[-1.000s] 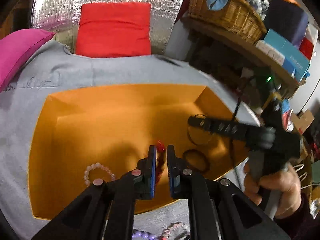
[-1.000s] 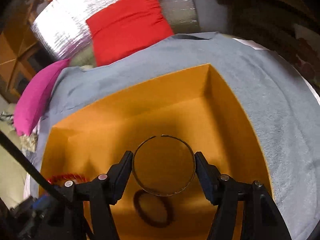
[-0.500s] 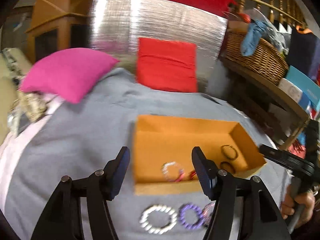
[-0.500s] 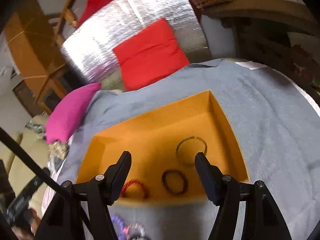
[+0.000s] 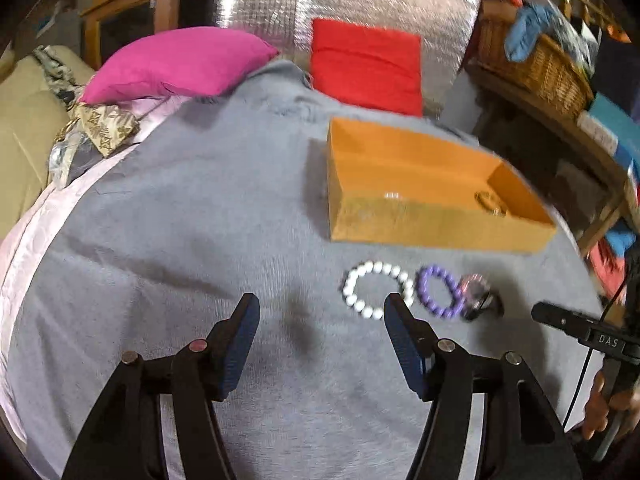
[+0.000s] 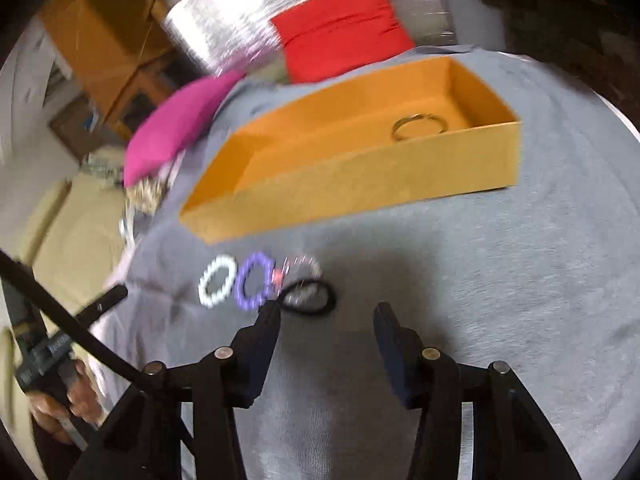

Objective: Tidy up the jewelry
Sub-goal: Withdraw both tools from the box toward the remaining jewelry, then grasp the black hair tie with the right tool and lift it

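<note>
An orange box (image 5: 432,224) (image 6: 360,184) sits on the grey cloth, with a thin gold bangle (image 6: 419,126) inside. In front of it lie a white bead bracelet (image 5: 376,289) (image 6: 217,280), a purple bead bracelet (image 5: 438,291) (image 6: 253,281), a pale sparkly bracelet (image 6: 304,270) and a black ring (image 6: 308,299). My left gripper (image 5: 320,328) is open and empty, just in front of the white bracelet. My right gripper (image 6: 326,322) is open and empty, its left fingertip at the black ring.
A pink cushion (image 5: 176,62), a red cushion (image 5: 366,66) and a silver foil panel (image 5: 376,0) stand behind the box. A wicker basket (image 5: 532,60) sits on a shelf at the right. Beige bedding (image 5: 24,128) lies left of the cloth.
Both grippers have opened, released a red bracelet and the gold bangle into the box, and pulled back. They now hover low over the loose bracelets in front of the box.
</note>
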`<move>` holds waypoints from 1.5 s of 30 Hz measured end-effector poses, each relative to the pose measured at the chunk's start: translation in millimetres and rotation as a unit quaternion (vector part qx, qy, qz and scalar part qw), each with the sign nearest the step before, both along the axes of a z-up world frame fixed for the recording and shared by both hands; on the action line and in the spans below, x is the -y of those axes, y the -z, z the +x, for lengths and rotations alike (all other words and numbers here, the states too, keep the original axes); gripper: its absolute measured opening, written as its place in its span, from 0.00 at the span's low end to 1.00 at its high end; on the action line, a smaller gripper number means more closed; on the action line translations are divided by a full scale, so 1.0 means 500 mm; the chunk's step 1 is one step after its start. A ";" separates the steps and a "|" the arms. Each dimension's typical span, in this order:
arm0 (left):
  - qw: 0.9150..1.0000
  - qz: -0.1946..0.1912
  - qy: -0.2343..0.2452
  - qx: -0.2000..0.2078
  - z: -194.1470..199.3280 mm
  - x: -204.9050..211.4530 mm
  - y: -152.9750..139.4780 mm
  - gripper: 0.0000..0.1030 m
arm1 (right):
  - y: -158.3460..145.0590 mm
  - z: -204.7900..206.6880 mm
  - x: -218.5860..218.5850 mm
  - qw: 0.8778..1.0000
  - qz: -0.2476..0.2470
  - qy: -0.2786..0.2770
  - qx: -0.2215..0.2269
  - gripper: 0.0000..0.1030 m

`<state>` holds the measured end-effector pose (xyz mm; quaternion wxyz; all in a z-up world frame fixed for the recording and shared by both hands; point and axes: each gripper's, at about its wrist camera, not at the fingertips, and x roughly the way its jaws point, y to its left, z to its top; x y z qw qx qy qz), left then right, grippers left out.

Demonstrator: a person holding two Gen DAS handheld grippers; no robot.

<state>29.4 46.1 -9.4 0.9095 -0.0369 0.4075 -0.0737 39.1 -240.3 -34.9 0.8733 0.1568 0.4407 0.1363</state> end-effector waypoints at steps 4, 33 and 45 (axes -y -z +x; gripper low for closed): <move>0.999 0.025 0.021 -0.018 0.010 0.001 0.022 0.64 | 0.028 0.000 -0.048 0.998 -0.049 -0.043 -0.003 0.50; 0.982 0.035 0.185 0.010 0.035 0.198 0.031 0.64 | 0.020 0.034 0.045 0.995 -0.101 -0.010 0.000 0.13; 0.984 0.084 0.155 -0.015 0.059 0.187 0.054 0.64 | 0.009 0.029 0.067 0.999 -0.050 -0.005 -0.007 0.57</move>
